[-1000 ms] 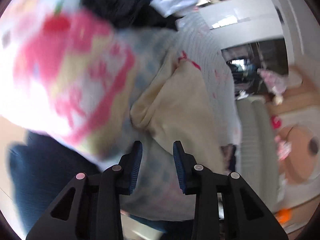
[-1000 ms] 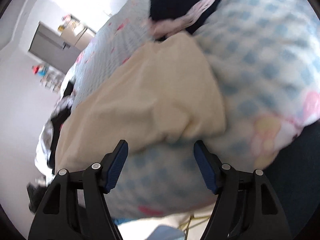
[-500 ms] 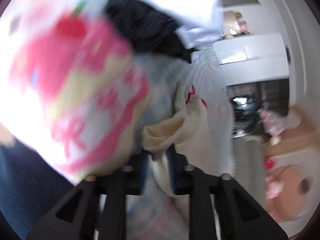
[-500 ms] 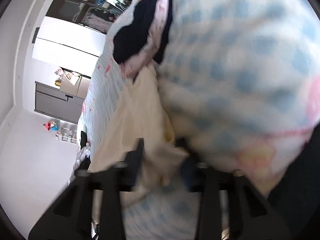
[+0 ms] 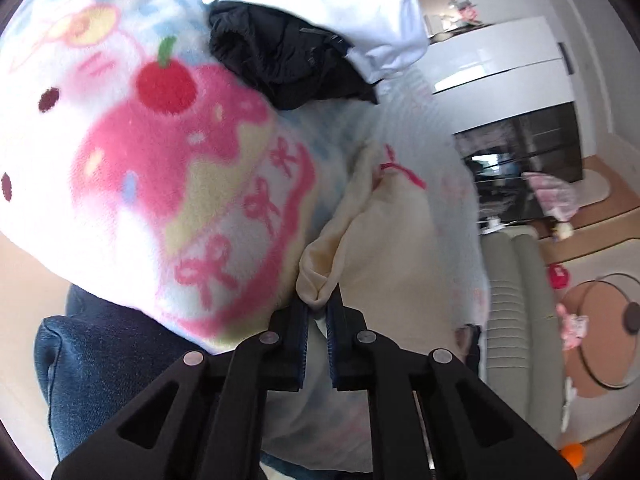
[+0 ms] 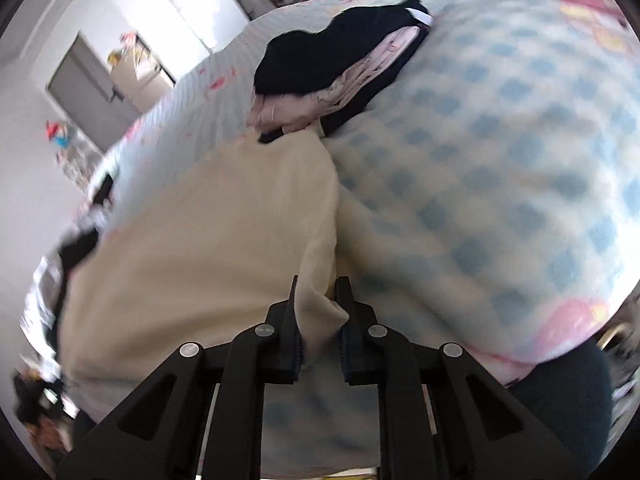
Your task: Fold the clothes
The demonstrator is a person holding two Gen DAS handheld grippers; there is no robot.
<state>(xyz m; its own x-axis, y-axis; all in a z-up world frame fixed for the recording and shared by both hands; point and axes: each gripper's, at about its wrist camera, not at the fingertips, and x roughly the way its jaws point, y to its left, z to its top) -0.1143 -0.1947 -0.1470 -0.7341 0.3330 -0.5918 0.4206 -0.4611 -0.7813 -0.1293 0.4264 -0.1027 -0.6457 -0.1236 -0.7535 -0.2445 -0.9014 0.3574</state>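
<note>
On the checked blanket: one cream garment. Left claw pinches its bunched corner; right claw, jaws closing, grips its edge.

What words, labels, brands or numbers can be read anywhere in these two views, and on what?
None can be read.
Cartoon blanket: pictures only, a cherry and pink bows, no lettering.
Cream garment, black clothes: no visible tag or print.
Items on the far shelf: too small and blurred to read.
</note>
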